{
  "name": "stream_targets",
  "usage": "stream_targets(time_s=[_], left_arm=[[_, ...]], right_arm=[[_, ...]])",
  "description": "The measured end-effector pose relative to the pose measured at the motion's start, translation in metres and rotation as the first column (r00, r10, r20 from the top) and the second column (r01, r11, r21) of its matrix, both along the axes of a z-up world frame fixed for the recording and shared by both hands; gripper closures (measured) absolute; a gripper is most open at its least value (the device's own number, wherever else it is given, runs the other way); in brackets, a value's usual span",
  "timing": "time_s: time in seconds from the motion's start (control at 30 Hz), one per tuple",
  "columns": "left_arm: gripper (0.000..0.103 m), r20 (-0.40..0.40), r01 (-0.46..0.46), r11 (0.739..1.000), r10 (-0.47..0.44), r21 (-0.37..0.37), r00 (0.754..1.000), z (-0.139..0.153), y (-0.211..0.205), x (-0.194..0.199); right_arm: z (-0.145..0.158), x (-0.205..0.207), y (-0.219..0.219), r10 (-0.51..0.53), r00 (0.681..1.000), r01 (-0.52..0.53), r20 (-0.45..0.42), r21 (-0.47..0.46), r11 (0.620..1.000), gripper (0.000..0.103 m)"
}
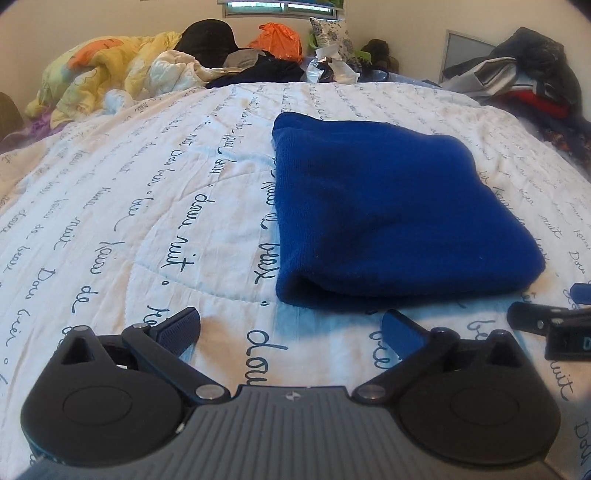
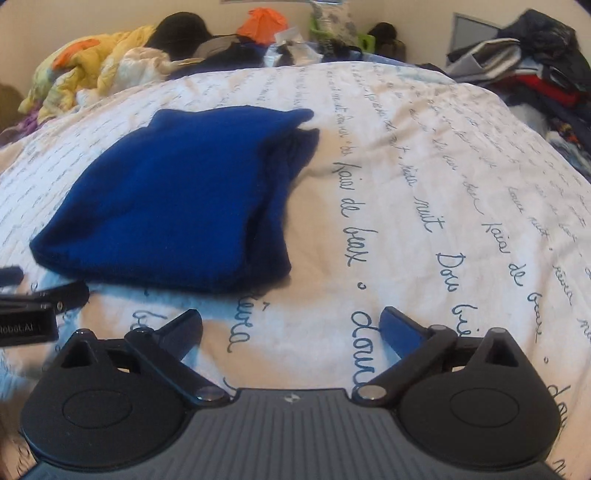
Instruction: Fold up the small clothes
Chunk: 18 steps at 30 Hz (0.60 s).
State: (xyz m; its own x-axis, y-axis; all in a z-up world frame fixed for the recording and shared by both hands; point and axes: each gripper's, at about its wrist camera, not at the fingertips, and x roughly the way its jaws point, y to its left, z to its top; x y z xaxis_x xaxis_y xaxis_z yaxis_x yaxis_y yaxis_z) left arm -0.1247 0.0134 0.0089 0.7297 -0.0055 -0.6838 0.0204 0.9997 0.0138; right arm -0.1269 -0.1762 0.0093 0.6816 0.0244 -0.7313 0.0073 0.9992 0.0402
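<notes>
The folded blue knitted garment (image 1: 399, 210) lies on the white script-printed quilt (image 1: 147, 206), before the pile of crumpled clothes (image 1: 229, 59).

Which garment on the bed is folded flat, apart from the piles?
The blue knit garment, lying alone, folded, mid-quilt just beyond both open grippers: left gripper, right gripper. The other clothes sit crumpled in heaps along the far edge.

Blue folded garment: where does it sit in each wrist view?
Left wrist: blue folded garment right of centre, beyond the open left gripper.
Right wrist: left of centre, beyond the open right gripper.
Shared landmark: orange bag at the far wall.
</notes>
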Motion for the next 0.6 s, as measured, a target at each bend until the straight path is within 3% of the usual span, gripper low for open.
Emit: stream_targets(time_s=[0.2,0.33,0.47,0.6], left_arm=[[0.000,0.012,-0.013,1.000,0.013,-0.001,1.000,-0.002,-0.001,0.001],[0.000,0.031,0.007,1.000,-0.007,-0.002,0.999,-0.003,-0.003,0.005],[0.000,0.042,0.015,1.000,-0.015,-0.005,0.999,-0.004,-0.002,0.008],[0.000,0.045,0.013,1.000,-0.013,-0.004,0.999,-0.005,-0.003,0.008]], right_arm=[[0.001,0.007,0.008,-0.032,0.999,0.032,-0.020,-0.017,0.999,0.000],[-0.004,0.011,0.009,0.041,0.998,-0.040,0.051,-0.024,0.999,0.000],[-0.002,0.010,0.011,0.030,0.998,-0.029,0.050,-0.025,0.999,0.000],[-0.006,0.002,0.014,0.006,0.995,-0.004,0.101,-0.024,1.000,0.000]])
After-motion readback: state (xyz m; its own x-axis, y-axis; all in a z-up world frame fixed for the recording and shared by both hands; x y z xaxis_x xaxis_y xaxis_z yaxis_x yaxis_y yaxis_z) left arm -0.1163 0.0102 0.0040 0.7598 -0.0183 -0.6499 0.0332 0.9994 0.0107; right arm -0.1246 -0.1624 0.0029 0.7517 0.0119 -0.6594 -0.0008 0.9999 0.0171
